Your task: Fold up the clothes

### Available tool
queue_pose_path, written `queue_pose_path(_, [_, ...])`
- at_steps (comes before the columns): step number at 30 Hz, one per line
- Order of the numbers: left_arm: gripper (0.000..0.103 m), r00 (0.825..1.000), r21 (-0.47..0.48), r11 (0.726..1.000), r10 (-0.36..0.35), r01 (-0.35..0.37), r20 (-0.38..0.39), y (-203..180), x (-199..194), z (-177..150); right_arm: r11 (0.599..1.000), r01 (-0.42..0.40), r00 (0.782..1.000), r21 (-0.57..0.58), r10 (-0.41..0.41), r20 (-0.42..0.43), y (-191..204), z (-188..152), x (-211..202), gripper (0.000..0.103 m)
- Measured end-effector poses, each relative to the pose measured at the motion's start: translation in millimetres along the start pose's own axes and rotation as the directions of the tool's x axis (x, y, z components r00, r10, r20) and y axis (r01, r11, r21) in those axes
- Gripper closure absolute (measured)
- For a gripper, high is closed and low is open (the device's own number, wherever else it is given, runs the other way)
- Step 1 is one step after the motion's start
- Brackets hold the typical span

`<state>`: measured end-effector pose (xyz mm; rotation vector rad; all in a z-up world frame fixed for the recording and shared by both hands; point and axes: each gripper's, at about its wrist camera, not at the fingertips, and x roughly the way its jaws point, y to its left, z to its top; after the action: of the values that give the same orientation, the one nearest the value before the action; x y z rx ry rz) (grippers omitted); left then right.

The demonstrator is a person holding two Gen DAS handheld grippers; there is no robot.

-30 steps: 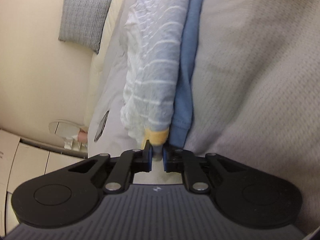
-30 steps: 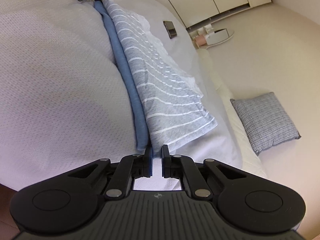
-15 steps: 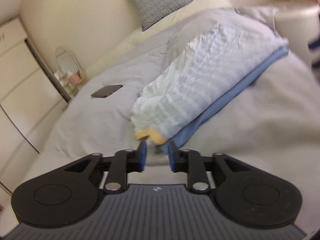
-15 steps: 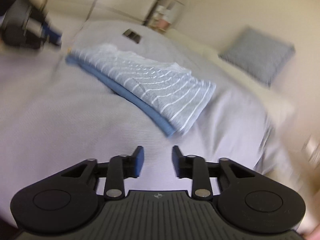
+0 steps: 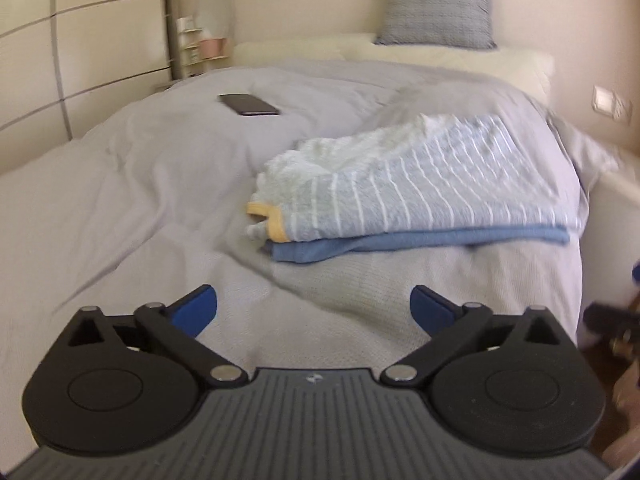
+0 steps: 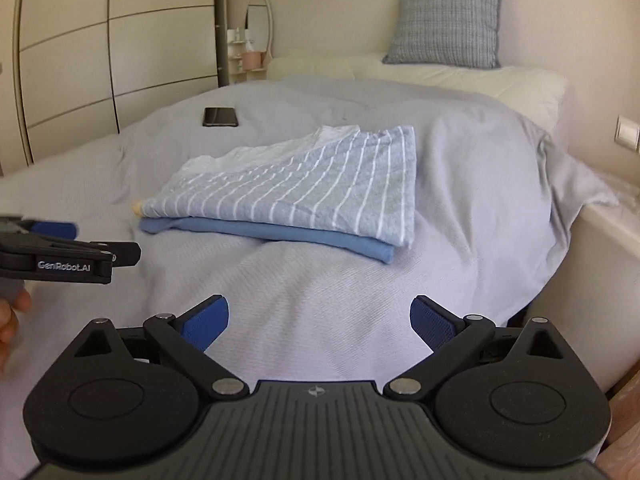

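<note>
Right wrist: both grippers' fingers [image 6: 205, 322] spread, empty; phone [image 6: 220, 116] & pillow [image 6: 448, 20] behind folded clothes [image 6: 296, 196].

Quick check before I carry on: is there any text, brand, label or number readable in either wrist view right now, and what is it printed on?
"GenRobot.AI": white lettering on the side of the left gripper, seen at the left edge of the right wrist view.
A small emblem without letters sits on the body of the right gripper and on the left gripper's own body in the left wrist view.
The phone on the bed has a dark screen; nothing reads.
</note>
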<state>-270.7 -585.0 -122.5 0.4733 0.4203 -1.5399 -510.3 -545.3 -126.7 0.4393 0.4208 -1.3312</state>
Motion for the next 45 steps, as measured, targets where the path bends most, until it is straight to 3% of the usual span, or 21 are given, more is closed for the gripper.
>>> queue_pose_path(4, [0.001, 0.999, -0.062, 0.998, -0.02, 0.018, -0.043, 10, -8, -1, 0.999, 0.006, 1.0, 0.039, -0.005, -0.019, 5, 4, -7, 0.002])
queue_pose_path(9, [0.001, 1.0, -0.127, 0.992, -0.029, 0.028, -0.009, 21, -29, -8, 0.999, 0.018, 1.0, 0.051, -0.017, -0.025, 15, 9, -20, 0.002])
queue_pose_path(12, [0.001, 0.999, -0.156, 0.987, -0.03, 0.025, -0.029, 25, -39, -13, 0.997, 0.034, 0.999, 0.068, -0.032, -0.033, 21, 10, -27, 0.002])
queue_pose_path(25, [0.001, 0.998, -0.112, 0.994, -0.017, 0.009, -0.064, 19, -88, -38, 0.996, 0.034, 0.997, 0.077, -0.029, -0.066, 41, 7, -54, 0.002])
queue_pose_path(37, [0.001, 0.998, -0.035, 0.997, 0.065, -0.066, -0.009, -4, -142, -15, 0.996, 0.054, 0.998, 0.074, -0.052, -0.028, 42, 11, -96, 0.002])
queue_pose_path(45, [0.001, 0.998, -0.038, 0.997, 0.064, -0.064, -0.003, -17, -172, -17, 0.997, 0.045, 0.999, 0.068, -0.045, -0.005, 41, 13, -129, 0.002])
